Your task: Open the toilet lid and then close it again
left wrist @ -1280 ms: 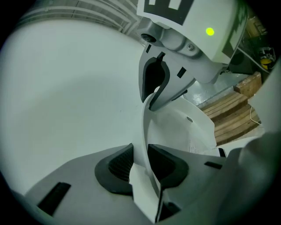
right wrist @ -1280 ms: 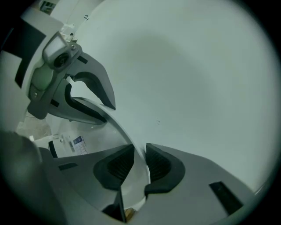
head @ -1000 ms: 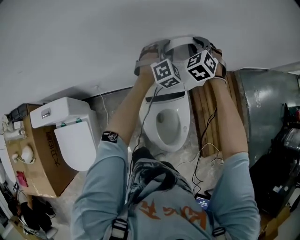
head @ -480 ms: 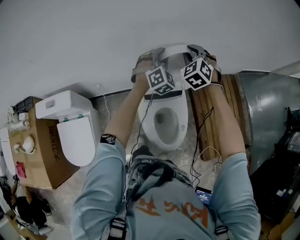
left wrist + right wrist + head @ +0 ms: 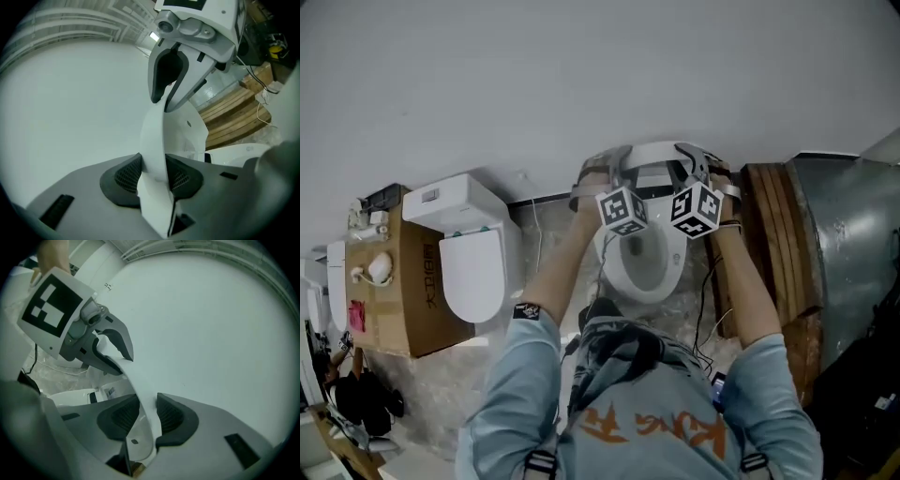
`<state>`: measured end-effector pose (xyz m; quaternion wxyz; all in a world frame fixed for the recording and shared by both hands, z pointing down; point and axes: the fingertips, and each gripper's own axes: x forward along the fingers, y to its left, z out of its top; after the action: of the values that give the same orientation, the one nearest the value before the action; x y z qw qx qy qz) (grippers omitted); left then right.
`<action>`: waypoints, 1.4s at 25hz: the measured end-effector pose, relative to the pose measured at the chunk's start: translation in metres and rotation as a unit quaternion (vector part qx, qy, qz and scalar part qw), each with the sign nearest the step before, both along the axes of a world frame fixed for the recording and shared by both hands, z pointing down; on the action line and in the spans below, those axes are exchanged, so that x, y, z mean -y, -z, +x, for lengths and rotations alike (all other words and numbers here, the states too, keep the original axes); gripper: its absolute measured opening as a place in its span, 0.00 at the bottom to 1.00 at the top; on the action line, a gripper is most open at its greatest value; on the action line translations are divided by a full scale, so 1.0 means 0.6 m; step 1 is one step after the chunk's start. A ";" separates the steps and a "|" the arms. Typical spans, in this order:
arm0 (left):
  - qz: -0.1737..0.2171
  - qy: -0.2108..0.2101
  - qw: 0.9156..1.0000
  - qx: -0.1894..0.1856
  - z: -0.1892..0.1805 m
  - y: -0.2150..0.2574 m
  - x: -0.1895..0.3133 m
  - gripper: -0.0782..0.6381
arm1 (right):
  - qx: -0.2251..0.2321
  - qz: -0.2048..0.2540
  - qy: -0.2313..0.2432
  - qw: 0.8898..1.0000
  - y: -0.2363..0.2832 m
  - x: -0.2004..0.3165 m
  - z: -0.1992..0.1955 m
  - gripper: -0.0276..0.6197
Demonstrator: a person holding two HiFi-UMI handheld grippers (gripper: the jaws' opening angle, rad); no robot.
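Head view, L claw (image 5: 612,161), R claw (image 5: 705,161) loosening on lid (image 5: 656,148), prob. gripping, bowl (image 5: 649,296) uncovered.

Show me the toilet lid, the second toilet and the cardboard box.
toilet lid (image 5: 153,140): left gripper view, on its white edge.
second toilet (image 5: 473,272): head view, on its closed lid.
cardboard box (image 5: 398,309): head view, on its brown side.

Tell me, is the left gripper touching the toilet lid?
Touching. In the left gripper view, the toilet lid sits inside the left gripper, both pads against it; the jaws have just been opening.
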<state>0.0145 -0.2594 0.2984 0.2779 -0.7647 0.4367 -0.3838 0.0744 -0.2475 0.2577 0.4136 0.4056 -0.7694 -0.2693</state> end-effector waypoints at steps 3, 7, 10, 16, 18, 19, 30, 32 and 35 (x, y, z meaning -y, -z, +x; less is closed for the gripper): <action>-0.004 0.004 1.000 0.004 0.005 -0.016 -0.066 0.32 | -0.015 0.009 0.027 0.999 -0.019 -0.073 0.006 0.26; -0.026 -0.008 0.999 0.018 0.024 -0.063 -0.182 0.36 | -0.029 -0.016 0.054 0.998 -0.068 -0.179 0.026 0.36; -0.048 -0.019 0.998 0.033 0.040 -0.116 -0.263 0.38 | -0.022 -0.067 0.084 0.994 -0.121 -0.251 0.040 0.49; -0.101 -0.030 0.992 0.075 0.055 -0.200 -0.369 0.43 | -0.033 -0.111 0.118 0.986 -0.218 -0.358 0.055 0.47; -0.130 -0.043 0.986 0.091 0.059 -0.234 -0.399 0.45 | -0.059 -0.123 0.120 0.983 -0.253 -0.389 0.061 0.47; -0.145 -0.052 0.983 0.100 0.062 -0.253 -0.414 0.46 | -0.072 -0.132 0.122 0.981 -0.270 -0.405 0.064 0.47; -0.226 -0.124 0.952 0.164 0.068 -0.432 -0.532 0.50 | -0.113 -0.243 0.154 0.951 -0.464 -0.509 0.072 0.50; -0.232 -0.145 0.947 0.170 0.065 -0.471 -0.545 0.49 | -0.125 -0.251 0.158 0.947 -0.508 -0.519 0.070 0.51; -0.229 -0.156 0.942 0.189 0.059 -0.531 -0.553 0.50 | -0.129 -0.250 0.158 0.947 -0.566 -0.533 0.068 0.52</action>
<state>0.0497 0.0724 0.6170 0.2294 -0.7799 0.1515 -0.5623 0.1155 0.0722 0.5976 0.5495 0.1243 -0.8063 -0.1802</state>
